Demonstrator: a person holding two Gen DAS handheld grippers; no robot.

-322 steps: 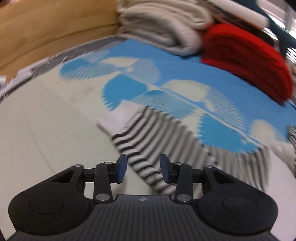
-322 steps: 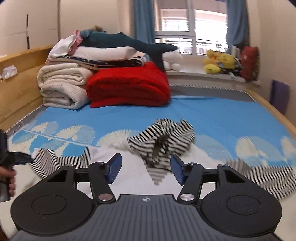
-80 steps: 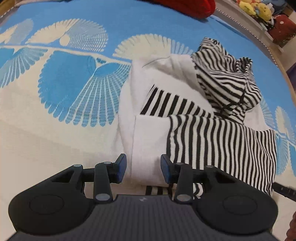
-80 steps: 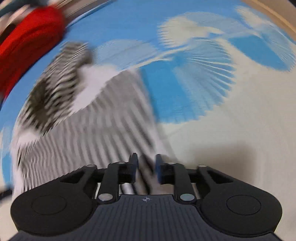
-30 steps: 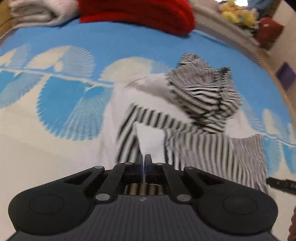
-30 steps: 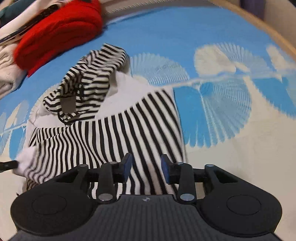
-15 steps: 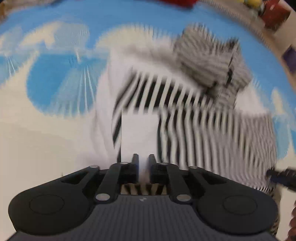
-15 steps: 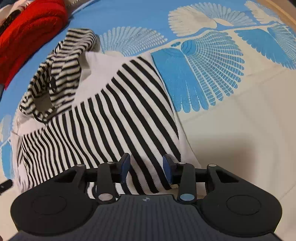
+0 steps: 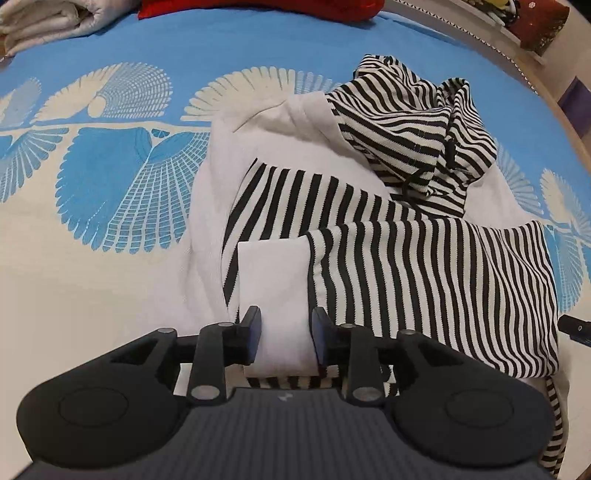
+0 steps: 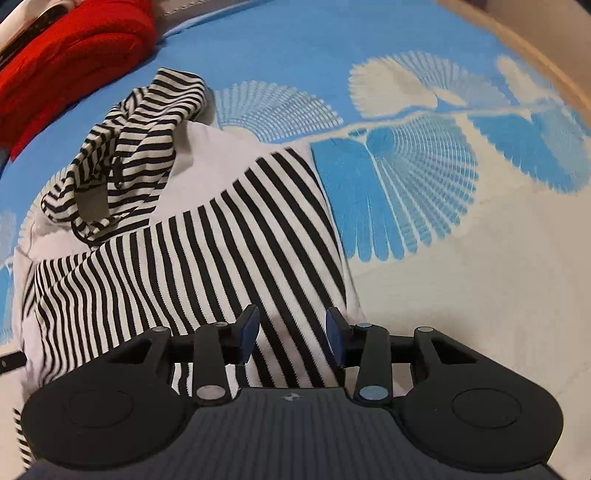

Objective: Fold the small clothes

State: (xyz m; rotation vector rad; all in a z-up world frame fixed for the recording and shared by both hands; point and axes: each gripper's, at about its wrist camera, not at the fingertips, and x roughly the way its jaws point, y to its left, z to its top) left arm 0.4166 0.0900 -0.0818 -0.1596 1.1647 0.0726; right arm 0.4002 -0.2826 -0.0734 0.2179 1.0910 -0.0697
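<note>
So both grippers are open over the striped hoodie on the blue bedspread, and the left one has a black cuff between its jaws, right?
Not quite: the cuff between the left gripper's open jaws is white, as the left wrist view shows. The rest holds: right gripper open, striped hoodie on the blue bedspread.

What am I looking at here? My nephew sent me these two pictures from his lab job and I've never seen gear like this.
No robot arm here: a person holds a hand tool in each hand, and each tool has two fingers and a camera that looks forward along them. One picture comes from the left tool, the other from the right. The black shape at the bottom of each is the tool itself. The left gripper and the right gripper are both open and hold nothing. Before them a black-and-white striped hooded top lies partly folded on a blue bedspread with cream fan patterns; its white sleeve cuff lies between the left gripper's fingers. Behind lie a folded red blanket and folded cream blankets.
</note>
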